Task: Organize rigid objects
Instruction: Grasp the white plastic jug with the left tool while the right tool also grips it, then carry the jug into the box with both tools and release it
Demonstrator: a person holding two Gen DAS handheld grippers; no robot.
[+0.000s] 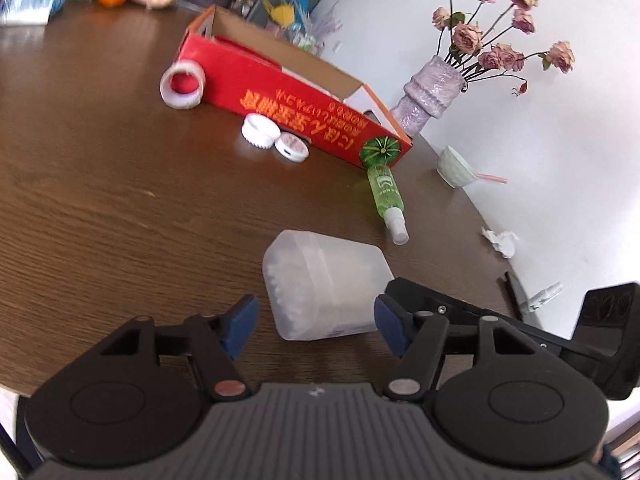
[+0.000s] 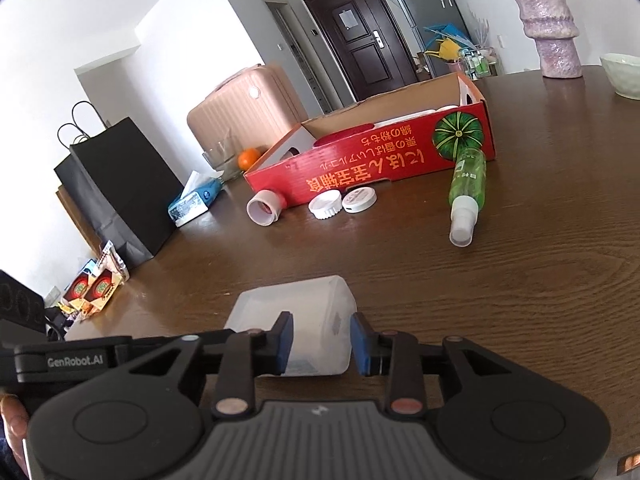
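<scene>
A translucent plastic box of cotton swabs (image 1: 324, 284) (image 2: 300, 312) lies on its side on the brown table (image 1: 120, 200). My left gripper (image 1: 316, 330) is open, its blue pads flanking the box's near end with small gaps. My right gripper (image 2: 322, 344) stands with its pads a little apart just in front of the box's other end, gripping nothing. Against the open red cardboard box (image 1: 280, 92) (image 2: 380, 160) lie a green spray bottle (image 1: 384, 192) (image 2: 468, 184), a tape roll (image 1: 182, 84) (image 2: 264, 208), a white ridged cap (image 1: 260, 130) (image 2: 326, 204) and a round tin (image 1: 292, 146) (image 2: 360, 199).
A purple vase of dried roses (image 1: 428, 92) and a pale bowl (image 1: 454, 168) stand near the table's far right edge, with a crumpled tissue (image 1: 502, 240) closer. An orange (image 2: 249, 158) and a tissue pack (image 2: 196, 200) sit at the far left. A black bag (image 2: 120, 184) stands on the floor.
</scene>
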